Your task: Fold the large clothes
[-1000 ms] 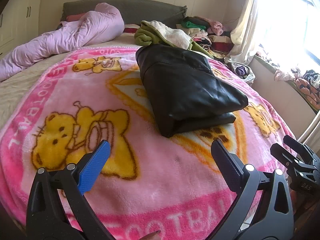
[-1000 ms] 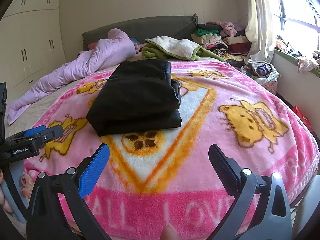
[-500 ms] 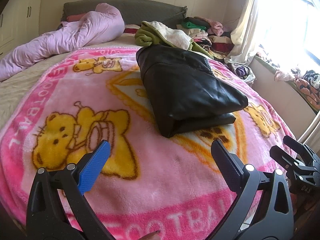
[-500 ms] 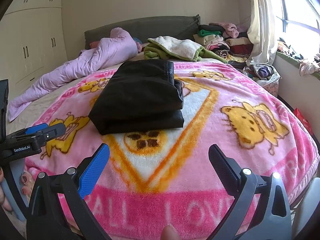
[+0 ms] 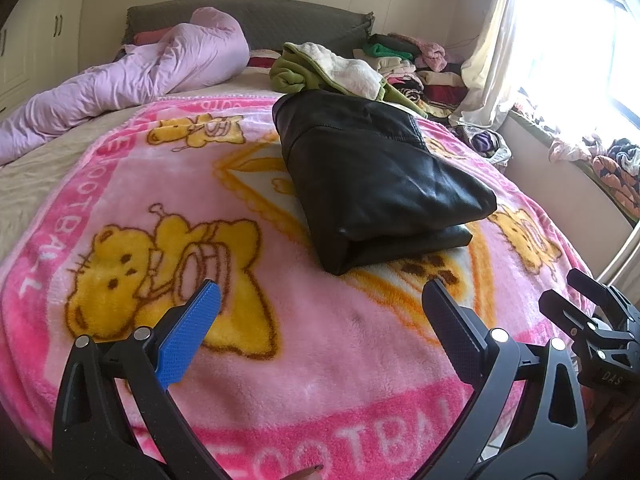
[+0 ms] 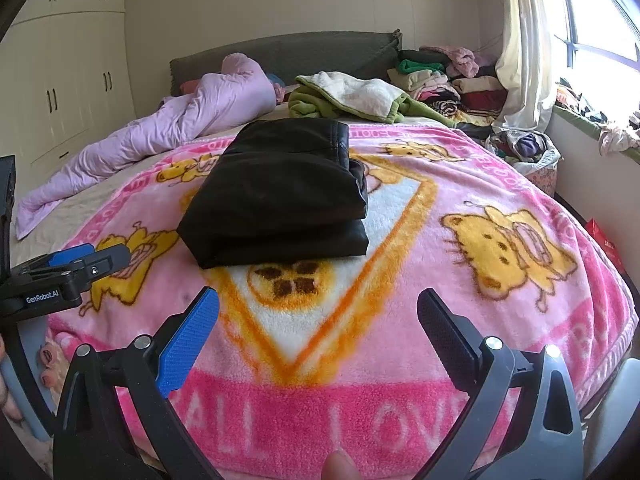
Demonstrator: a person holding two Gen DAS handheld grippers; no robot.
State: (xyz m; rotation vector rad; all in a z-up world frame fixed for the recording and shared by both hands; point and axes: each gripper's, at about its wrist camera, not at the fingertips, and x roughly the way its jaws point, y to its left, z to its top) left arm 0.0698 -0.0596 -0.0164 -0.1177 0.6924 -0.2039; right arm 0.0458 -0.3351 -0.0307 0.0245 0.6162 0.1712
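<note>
The black jacket (image 5: 372, 176) lies folded on the pink blanket (image 5: 120, 200), in the centre of both frames. Your left gripper (image 5: 320, 320) is wide open at the bottom, holds nothing and is well apart from the jacket. Your right gripper (image 6: 316, 324) is also wide open and empty. Behind the jacket lie a green blanket (image 6: 344, 100) and a lilac quilt (image 6: 180, 124).

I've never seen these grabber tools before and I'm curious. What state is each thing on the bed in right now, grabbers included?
Black jacket: folded, lying flat on the blanket.
Pink blanket: spread out.
Lilac duvet: crumpled.
Green fleece: heaped, unfolded.
Left gripper: open, empty.
Right gripper: open, empty.
</note>
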